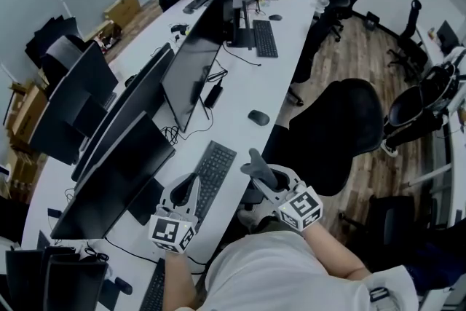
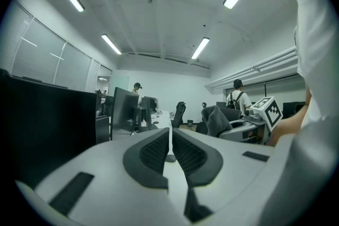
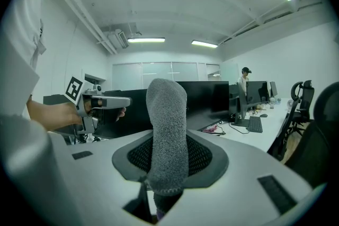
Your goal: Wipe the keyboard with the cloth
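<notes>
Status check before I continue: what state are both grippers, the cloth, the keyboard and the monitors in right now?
Left gripper: shut, empty.
Right gripper: shut on the cloth.
Cloth: clamped, sticking up from the jaws, held off the keyboard.
Keyboard: lying flat on the desk, cloth not touching it.
Monitors: screens dark.

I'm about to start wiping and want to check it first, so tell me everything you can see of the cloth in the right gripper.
The cloth is grey with a fuzzy, towel-like nap. It looks like a folded strip with a rounded end. It stands up from between the jaws of the right gripper, which are shut on its lower part. In the head view it sticks out ahead of that gripper, right of the keyboard, apparently touching nothing else.
</notes>
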Available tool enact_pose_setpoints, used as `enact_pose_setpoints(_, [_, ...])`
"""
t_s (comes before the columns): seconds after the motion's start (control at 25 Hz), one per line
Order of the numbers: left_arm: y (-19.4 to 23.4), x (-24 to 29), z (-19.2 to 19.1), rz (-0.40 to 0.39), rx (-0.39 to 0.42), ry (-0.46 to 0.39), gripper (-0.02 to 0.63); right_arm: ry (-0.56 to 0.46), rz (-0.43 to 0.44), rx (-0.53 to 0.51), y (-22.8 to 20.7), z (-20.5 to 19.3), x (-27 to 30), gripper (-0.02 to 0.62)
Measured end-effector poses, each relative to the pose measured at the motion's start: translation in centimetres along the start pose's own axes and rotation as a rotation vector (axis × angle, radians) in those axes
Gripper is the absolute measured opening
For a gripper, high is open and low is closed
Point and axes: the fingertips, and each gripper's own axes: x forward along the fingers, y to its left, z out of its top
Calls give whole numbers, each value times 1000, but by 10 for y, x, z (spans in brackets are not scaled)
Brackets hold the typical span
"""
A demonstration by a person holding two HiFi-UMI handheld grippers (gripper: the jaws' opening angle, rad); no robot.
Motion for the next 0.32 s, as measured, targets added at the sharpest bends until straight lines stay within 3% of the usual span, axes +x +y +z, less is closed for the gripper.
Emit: enact_pose_setpoints(0.32, [0, 10, 1, 6, 12, 13, 3, 2, -2, -9, -14, 2, 0, 129])
